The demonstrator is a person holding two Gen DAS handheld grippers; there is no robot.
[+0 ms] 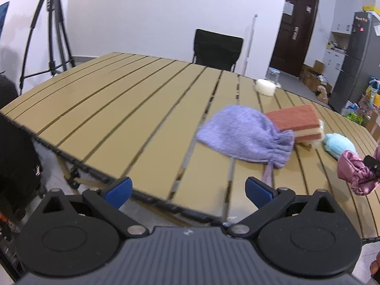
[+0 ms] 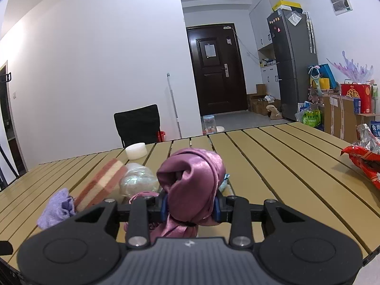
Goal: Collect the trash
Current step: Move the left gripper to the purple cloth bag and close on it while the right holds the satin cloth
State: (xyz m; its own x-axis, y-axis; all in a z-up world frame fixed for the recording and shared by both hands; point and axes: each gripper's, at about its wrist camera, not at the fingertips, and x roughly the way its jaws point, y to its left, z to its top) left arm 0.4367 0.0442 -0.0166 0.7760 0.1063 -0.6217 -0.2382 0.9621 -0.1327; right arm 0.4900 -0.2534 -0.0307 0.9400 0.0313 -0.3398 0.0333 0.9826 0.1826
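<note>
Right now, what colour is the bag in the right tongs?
Shiny pinkish-mauve satin bag, clearest in the right wrist view.

you're in a lived-in home, an apartment's main room. straight ahead of your right tool stands a dark wooden entry door [image 2: 217,71] with a lock and a paper note on it. to its right a tall grey fridge [image 2: 291,61] carries magnets, beside white cabinets [image 2: 263,26]. cardboard boxes [image 2: 260,104], shopping bags [image 2: 311,117] and a red gift box [image 2: 355,97] crowd the floor along that wall. beyond the slatted folding bench [image 2: 273,156] sits a black chair [image 2: 137,123]. far left of your left tool, a camera tripod [image 1: 51,30] stands against the white wall.
</note>
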